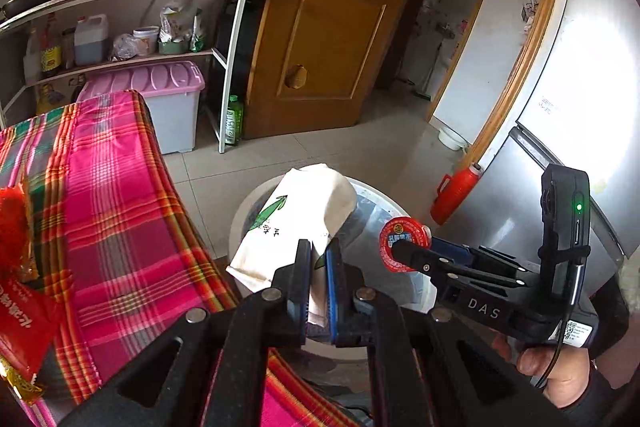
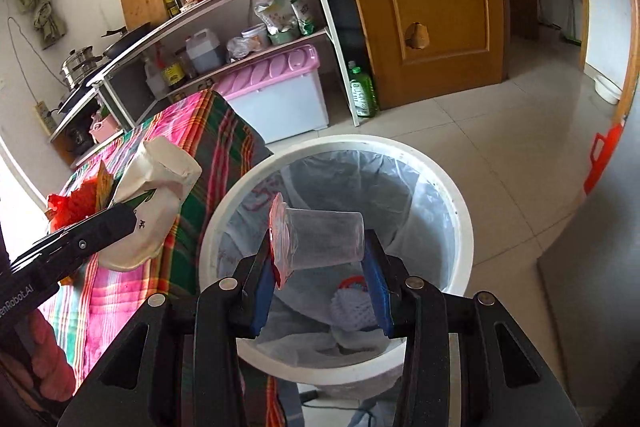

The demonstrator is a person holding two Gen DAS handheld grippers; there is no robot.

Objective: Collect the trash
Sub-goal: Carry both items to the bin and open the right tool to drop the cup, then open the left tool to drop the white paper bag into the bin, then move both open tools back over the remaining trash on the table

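While gripping, both grippers above bin (image 2: 460, 227)

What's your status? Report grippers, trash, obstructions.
Left gripper shut on white bag. Right gripper shut on clear cup, over lined bin. Nothing blocking the bin.

Table (image 1: 120, 195) under pink, green and orange plaid cloth (image 2: 208, 155); red wrappers (image 1: 20, 307) lying on the cloth at its near left edge. Pale tiled floor (image 1: 392, 147) beside it. On the floor: white bin (image 2: 460, 227) with clear liner, close against the table's corner; white shelf rack (image 1: 232, 67) along the wall; pink-lidded storage box (image 1: 176, 115) under the rack; green bottle (image 1: 234, 119) by the rack leg; red jug (image 1: 452, 195) next to the grey fridge (image 1: 560, 147).
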